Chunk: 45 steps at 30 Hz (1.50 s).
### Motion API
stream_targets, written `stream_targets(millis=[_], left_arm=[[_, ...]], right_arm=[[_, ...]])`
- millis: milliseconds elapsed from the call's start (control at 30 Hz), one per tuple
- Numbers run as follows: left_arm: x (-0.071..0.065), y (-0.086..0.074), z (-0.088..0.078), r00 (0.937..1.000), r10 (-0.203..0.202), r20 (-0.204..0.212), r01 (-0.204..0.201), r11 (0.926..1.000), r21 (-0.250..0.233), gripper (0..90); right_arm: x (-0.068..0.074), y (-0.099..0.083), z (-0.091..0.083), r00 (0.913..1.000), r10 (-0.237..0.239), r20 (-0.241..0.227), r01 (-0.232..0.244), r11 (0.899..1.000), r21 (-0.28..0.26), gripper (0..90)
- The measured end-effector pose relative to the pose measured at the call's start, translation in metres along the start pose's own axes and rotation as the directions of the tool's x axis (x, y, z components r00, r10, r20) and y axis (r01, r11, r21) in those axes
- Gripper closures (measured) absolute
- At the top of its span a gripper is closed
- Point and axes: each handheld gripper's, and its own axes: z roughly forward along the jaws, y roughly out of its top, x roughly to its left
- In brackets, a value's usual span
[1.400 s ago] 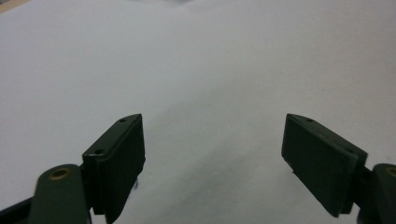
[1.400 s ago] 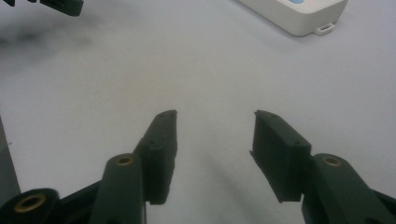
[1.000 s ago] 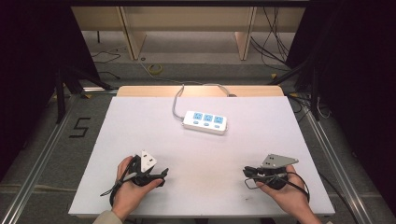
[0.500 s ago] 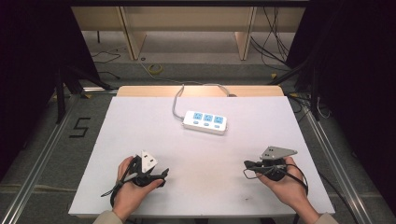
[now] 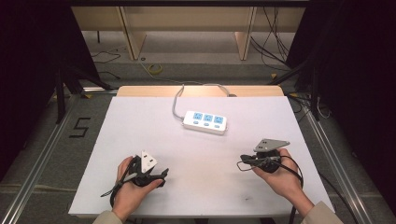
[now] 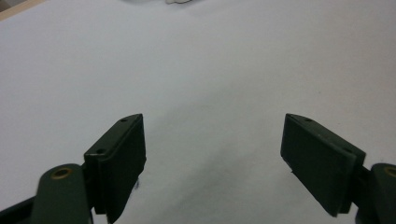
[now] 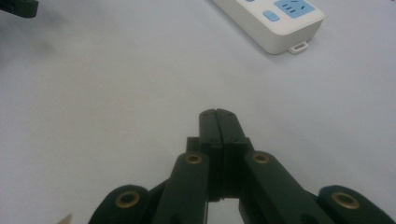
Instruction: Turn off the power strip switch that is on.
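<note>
nothing has been handled yet, as far as one can judge: the white plastic power strip with three blue socket panels (image 5: 205, 122) lies untouched at the far middle of the white table (image 5: 140, 121), its grey cable running off the back edge. the left hand-held gripper (image 5: 161, 176) rests near the front edge, jaws spread and empty. the right hand-held gripper (image 5: 243, 162), well apart from the strip, has its jaws pressed together on nothing. reaching the strip is all left to do.

Power strip (image 5: 205, 122) alone blocks the table's (image 5: 140, 121) far middle.
</note>
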Motion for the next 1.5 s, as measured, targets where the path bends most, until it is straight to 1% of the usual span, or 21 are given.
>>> stream_targets(millis=[300,467,800,1500], left_arm=[[0.000,0.000,0.000,1.0000,0.001,0.002,-0.001,1.0000,0.001,21.8],[0.001,0.000,0.000,1.0000,0.002,0.002,-0.002,1.0000,0.001,21.9],[0.000,0.001,0.000,1.0000,0.009,-0.004,-0.009,1.0000,0.001,21.8],[0.000,0.002,0.000,0.9998,0.015,-0.009,-0.015,0.9999,0.002,21.7]], right_arm=[[0.000,0.010,0.006,0.9999,-0.015,0.002,0.015,1.000,0.023,90.0],[-0.001,0.018,0.009,0.9994,-0.033,0.005,0.033,0.999,0.040,90.0],[-0.004,0.034,0.011,0.9987,-0.048,0.016,0.047,0.998,0.048,90.0],[-0.010,0.044,0.019,0.9987,-0.046,0.022,0.045,0.996,0.076,90.0]])
